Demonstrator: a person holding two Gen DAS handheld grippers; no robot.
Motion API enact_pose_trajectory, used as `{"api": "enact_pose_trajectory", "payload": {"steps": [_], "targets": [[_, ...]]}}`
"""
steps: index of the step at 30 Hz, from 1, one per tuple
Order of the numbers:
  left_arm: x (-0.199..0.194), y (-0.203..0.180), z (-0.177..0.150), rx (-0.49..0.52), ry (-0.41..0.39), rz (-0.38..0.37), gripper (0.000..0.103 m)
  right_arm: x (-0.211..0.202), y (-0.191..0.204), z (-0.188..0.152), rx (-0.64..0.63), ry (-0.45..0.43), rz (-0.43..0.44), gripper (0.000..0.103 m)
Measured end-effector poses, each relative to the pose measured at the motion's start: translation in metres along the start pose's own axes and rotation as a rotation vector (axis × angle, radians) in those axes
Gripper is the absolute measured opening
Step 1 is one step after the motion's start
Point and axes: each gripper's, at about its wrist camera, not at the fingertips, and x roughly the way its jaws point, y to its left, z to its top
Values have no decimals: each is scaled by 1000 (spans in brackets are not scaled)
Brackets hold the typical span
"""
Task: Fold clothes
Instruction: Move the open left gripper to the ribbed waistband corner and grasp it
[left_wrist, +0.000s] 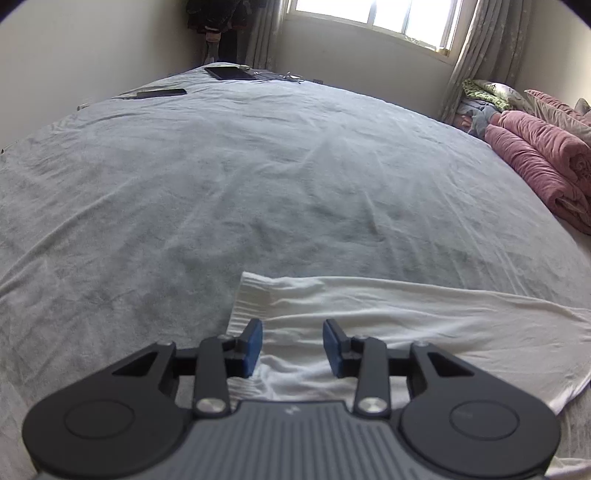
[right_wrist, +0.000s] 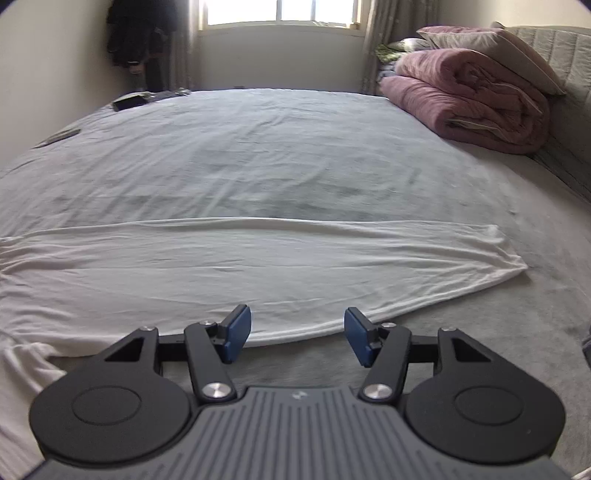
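Observation:
A white garment (left_wrist: 424, 321) lies spread flat across the near side of the grey bed. Its ribbed cuff or hem (left_wrist: 251, 295) points left in the left wrist view. My left gripper (left_wrist: 292, 345) hovers open just over that ribbed end, with cloth showing between the blue pads but not pinched. In the right wrist view the same white garment (right_wrist: 258, 266) stretches as a long band that tapers to a corner at the right. My right gripper (right_wrist: 297, 334) stands open at its near edge, nothing between the fingers.
The grey bedsheet (left_wrist: 221, 184) runs far ahead. A folded pink quilt (right_wrist: 469, 99) with pillows sits at the right by the headboard. A dark tablet (left_wrist: 231, 72) and a phone (left_wrist: 160, 93) lie at the far edge. A window (right_wrist: 280, 11) and curtains stand behind.

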Motion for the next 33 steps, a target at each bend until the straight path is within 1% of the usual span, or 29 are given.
{"api": "enact_pose_trajectory", "payload": {"steps": [6, 9, 11, 14, 16, 18, 21, 24, 26, 29, 30, 32, 33], "targets": [[-9, 0, -15, -2, 39, -13, 37, -40, 78, -23, -138, -50, 151, 60], [-22, 12, -20, -19, 18, 8, 37, -54, 108, -43, -220, -61, 195, 60], [-34, 27, -21, -55, 0, 19, 37, -60, 119, -54, -237, -57, 201, 60], [-51, 52, -25, -123, -21, 18, 37, -66, 125, -66, -216, -39, 215, 60], [-64, 61, -30, -133, -42, 4, 35, -70, 131, -71, -208, -37, 222, 60], [-77, 62, -38, -102, -68, -18, 34, -73, 137, -77, -201, -38, 228, 60], [-94, 50, -53, -27, -89, -78, 32, -79, 151, -84, -204, -47, 248, 60], [-100, 37, -71, 27, -49, -137, 28, -84, 168, -90, -235, -59, 253, 60], [-98, 27, -83, 81, -7, -172, 25, -83, 176, -94, -256, -42, 254, 60], [-89, 14, -103, 205, 68, -145, 23, -79, 177, -98, -273, -28, 244, 60], [-85, 13, -108, 238, 89, -118, 23, -80, 172, -99, -270, -26, 243, 61], [-82, 18, -113, 260, 92, -106, 22, -83, 162, -102, -265, -20, 240, 63], [-83, 22, -113, 256, 93, -106, 22, -84, 157, -103, -263, -18, 239, 66]]}}
